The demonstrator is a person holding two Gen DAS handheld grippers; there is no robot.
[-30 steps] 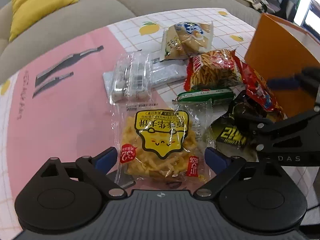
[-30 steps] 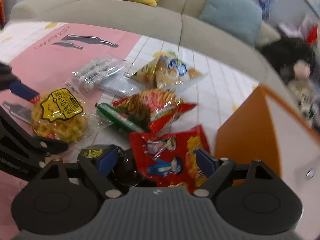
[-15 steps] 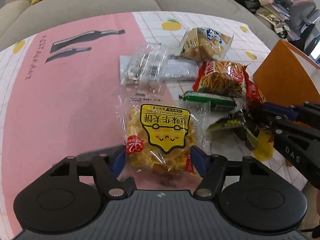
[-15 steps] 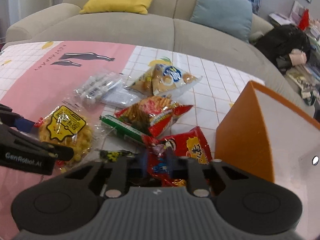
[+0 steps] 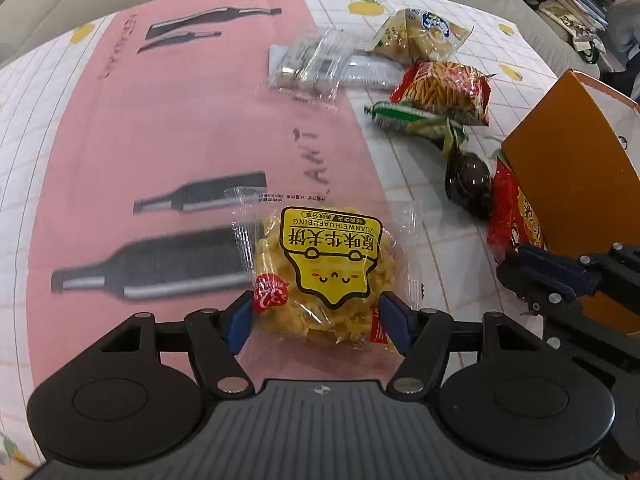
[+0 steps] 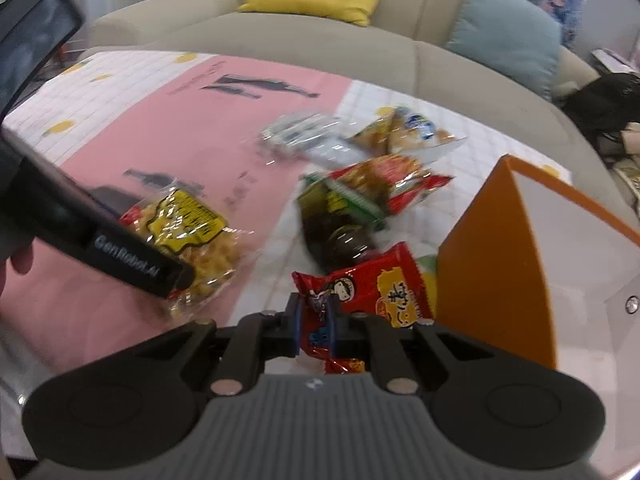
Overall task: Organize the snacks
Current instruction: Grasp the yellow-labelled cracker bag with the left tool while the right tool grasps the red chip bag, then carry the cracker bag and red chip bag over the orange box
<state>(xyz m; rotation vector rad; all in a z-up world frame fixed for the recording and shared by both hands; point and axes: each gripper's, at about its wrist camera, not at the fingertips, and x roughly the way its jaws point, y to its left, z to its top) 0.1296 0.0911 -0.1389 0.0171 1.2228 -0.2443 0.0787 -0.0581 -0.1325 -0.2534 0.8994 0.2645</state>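
Right tongs [image 6: 316,330] pinching red bag [image 6: 368,292], bag's long axis pointing right toward orange box [image 6: 492,256] just beside. Left tongs [image 5: 318,320] closed on yellow packet [image 5: 324,272], lifted over pink mat [image 5: 160,128]. Beyond: remaining snacks on cloth. Versus 1.0 s ago: both tongs then spread, packets flat.

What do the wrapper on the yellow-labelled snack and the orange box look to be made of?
The clear crinkled wrapper on the yellow-labelled fried snack looks like thin glossy plastic film: the food shows through and its edges glint. The tall orange box with a white inside looks like matte card or thin board, flat-walled and sharp-edged, though this is uncertain.
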